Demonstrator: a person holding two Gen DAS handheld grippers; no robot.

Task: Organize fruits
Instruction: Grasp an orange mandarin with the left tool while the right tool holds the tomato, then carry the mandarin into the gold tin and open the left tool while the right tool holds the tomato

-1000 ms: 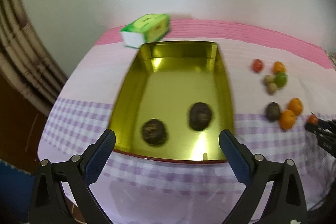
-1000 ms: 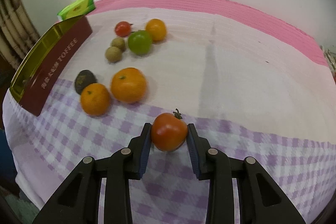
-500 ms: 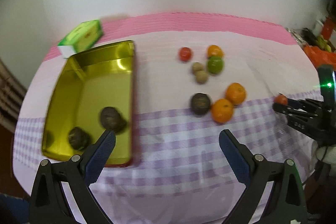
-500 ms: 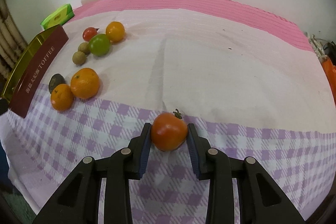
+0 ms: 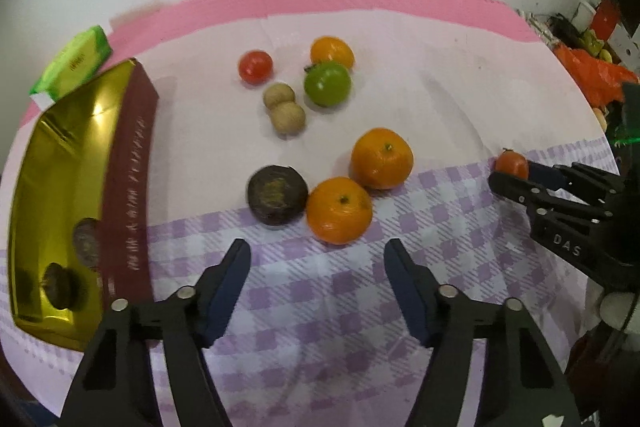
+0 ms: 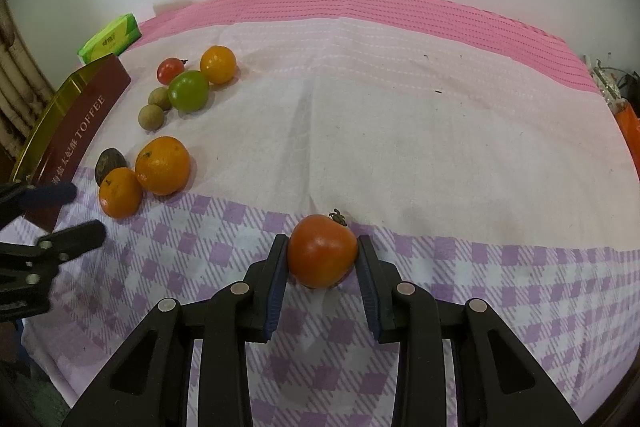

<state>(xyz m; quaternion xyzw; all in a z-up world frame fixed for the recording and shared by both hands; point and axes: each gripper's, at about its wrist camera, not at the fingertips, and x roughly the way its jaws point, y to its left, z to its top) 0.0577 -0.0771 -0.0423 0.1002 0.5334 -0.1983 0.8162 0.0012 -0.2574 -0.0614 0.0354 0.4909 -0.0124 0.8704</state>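
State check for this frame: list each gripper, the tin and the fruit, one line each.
Left gripper: closing, nothing between its jaws.
Right gripper: shut on the tomato.
Tin: lidless, two dark fruits inside.
Third dark fruit: on the cloth, touching an orange.
Green fruit: loose on the cloth.

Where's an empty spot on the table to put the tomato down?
The wide bare cloth between the pink stripe and the right claw, which holds the tomato, is free. It's crowded at left: oranges, green tomato, longans, toffee tin.
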